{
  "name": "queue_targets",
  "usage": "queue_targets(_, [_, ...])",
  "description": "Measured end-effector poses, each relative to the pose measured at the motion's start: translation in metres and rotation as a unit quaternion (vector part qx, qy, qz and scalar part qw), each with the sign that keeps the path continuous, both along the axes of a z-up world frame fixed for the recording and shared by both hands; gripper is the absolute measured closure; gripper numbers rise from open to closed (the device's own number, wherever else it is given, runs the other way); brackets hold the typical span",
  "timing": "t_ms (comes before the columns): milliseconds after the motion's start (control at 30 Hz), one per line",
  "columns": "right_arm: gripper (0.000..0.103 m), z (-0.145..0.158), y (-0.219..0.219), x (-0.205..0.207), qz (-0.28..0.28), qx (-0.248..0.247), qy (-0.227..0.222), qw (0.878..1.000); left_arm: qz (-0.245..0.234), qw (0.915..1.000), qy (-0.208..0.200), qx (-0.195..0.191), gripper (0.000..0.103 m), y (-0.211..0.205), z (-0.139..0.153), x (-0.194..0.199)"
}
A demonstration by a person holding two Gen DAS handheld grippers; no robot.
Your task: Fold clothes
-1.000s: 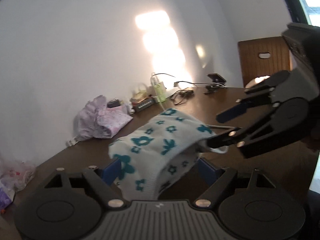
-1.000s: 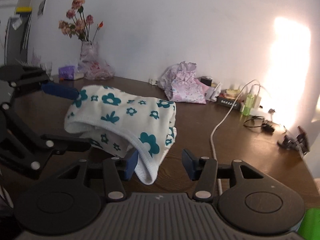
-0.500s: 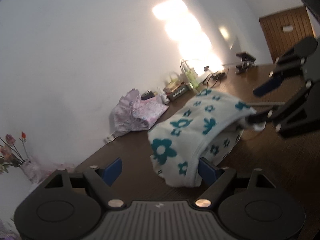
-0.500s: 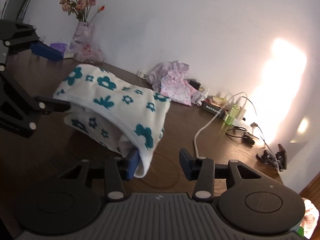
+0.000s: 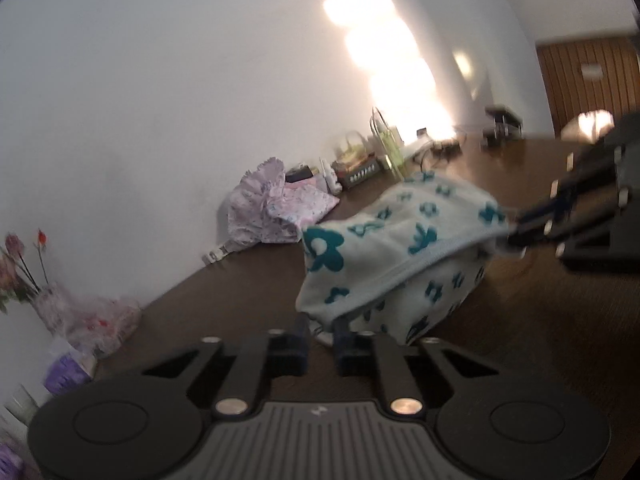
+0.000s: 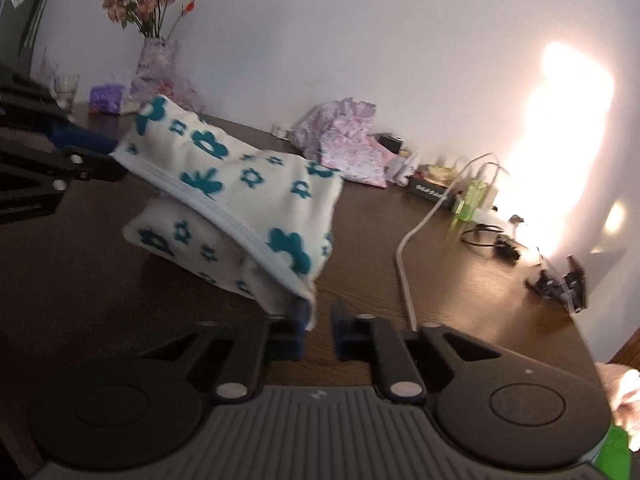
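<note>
While stretched taut, cloth point(image 5: 400, 248) (flowered) bridges both tongs.

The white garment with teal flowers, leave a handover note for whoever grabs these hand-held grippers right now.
Left hand-held gripper: jaws just closed, shut on one corner of the white knitted garment with teal flowers.
Right hand-held gripper: jaws just closed, shut on the opposite corner of the hemmed edge.
Garment: partly folded on the dark wooden table, top layer raised between both grippers.
Done: both corners gripped.
Left: probably carry that layer over and flatten the fold.
</note>
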State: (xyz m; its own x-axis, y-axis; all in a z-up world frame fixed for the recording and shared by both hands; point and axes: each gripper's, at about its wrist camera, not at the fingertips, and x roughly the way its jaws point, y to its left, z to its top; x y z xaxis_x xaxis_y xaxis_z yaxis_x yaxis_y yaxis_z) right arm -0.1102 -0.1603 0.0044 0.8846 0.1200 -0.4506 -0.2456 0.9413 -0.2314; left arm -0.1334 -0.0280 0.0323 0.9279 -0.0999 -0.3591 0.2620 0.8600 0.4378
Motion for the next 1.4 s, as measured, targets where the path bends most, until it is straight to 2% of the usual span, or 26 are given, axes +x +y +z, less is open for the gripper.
queue_targets(67, [0.101, 0.009, 0.000, -0.005, -0.003, 0.013, -0.020, 1.000, -0.016, 0.9982, -0.004, -0.057, 0.101, 0.005, 0.013, -0.002])
queue_targets(167, [0.101, 0.035, -0.004, -0.020, -0.004, 0.030, -0.083, 0.996, -0.029, 0.9904, -0.009, -0.135, 0.101, 0.015, 0.038, -0.001])
queue_targets(300, [0.102, 0.073, -0.015, -0.042, 0.004, 0.065, -0.159, 0.985, -0.043, 0.9790, -0.030, -0.197, 0.102, 0.029, 0.070, -0.003])
queue_targets(367, [0.102, 0.087, -0.016, -0.056, 0.018, 0.073, -0.184, 0.980, -0.057, 0.9751, -0.031, -0.212, 0.102, 0.033, 0.079, -0.009])
queue_targets(433, [0.102, 0.092, -0.016, -0.065, 0.028, 0.076, -0.189, 0.979, -0.040, 0.9818, -0.040, -0.181, 0.101, 0.028, 0.078, -0.014])
queue_targets(500, [0.102, 0.090, -0.015, -0.069, 0.034, 0.075, -0.188, 0.979, -0.021, 0.9900, -0.048, -0.131, 0.101, 0.019, 0.067, -0.017])
queue_targets(567, [0.102, 0.085, -0.012, -0.071, 0.037, 0.068, -0.179, 0.981, -0.006, 0.9945, -0.043, -0.095, 0.101, 0.013, 0.055, -0.017])
queue_targets(767, [0.102, 0.063, -0.004, -0.072, 0.019, 0.054, -0.124, 0.991, 0.049, 0.9968, -0.032, -0.056, 0.097, 0.009, 0.035, -0.017])
queue_targets(867, [0.102, 0.055, -0.001, -0.074, 0.013, 0.050, -0.107, 0.993, 0.057, 0.9966, -0.022, -0.056, 0.091, 0.011, 0.029, -0.014])
queue_targets(967, [0.102, 0.047, 0.004, -0.073, 0.005, 0.034, -0.102, 0.994, 0.049, 0.9978, -0.030, -0.033, 0.086, 0.001, 0.020, -0.018])
queue_targets(1033, [0.102, 0.045, 0.006, -0.072, 0.003, 0.032, -0.098, 0.995, 0.040, 0.9984, -0.037, -0.011, 0.072, -0.008, 0.014, -0.024])
queue_targets(1100, [0.102, 0.046, 0.007, -0.070, 0.001, 0.031, -0.095, 0.995, 0.025, 0.9986, -0.045, 0.009, 0.051, -0.017, 0.009, -0.029])
queue_targets(1133, [0.102, 0.047, 0.006, -0.071, 0.001, 0.031, -0.096, 0.995, 0.021, 0.9985, -0.048, 0.017, 0.048, -0.021, 0.008, -0.029])
queue_targets(1267, [0.102, 0.050, 0.005, -0.073, 0.001, 0.030, -0.099, 0.995, 0.037, 0.9966, -0.052, 0.051, 0.048, -0.030, 0.003, -0.021])
queue_targets(1400, [0.102, 0.047, 0.004, -0.071, -0.002, 0.028, -0.094, 0.995, 0.035, 0.9956, -0.066, 0.056, 0.047, -0.030, 0.008, -0.022])
